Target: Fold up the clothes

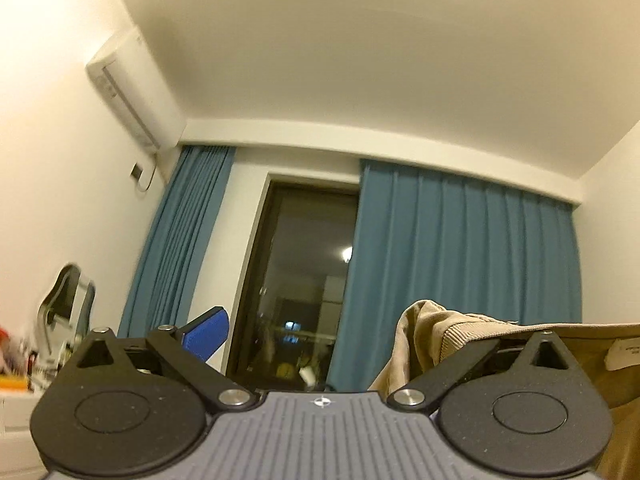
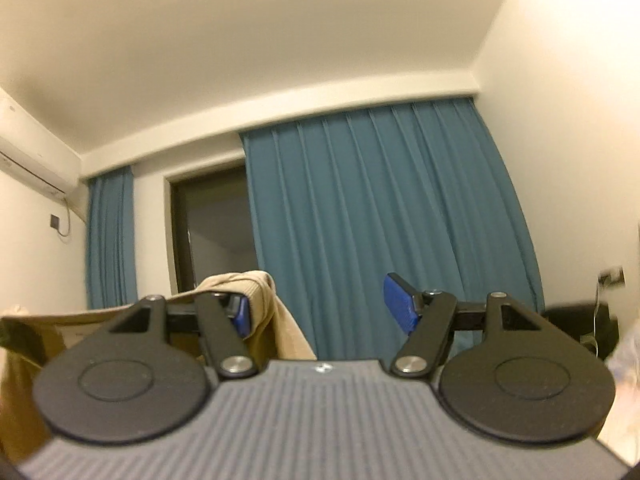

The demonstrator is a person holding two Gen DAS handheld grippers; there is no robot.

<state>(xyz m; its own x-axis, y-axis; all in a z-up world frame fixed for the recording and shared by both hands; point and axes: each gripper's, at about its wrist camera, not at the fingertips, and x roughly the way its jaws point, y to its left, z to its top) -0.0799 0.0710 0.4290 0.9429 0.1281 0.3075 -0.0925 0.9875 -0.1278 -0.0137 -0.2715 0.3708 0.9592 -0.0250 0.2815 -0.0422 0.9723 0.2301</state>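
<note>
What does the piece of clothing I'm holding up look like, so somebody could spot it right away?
Find the teal curtains on the far wall. In front of them, low down, a tan garment hangs draped over the inner finger of each open gripper, stretched between the two. It is the only soft beige cloth, with a ribbed edge and a white tag.
</note>
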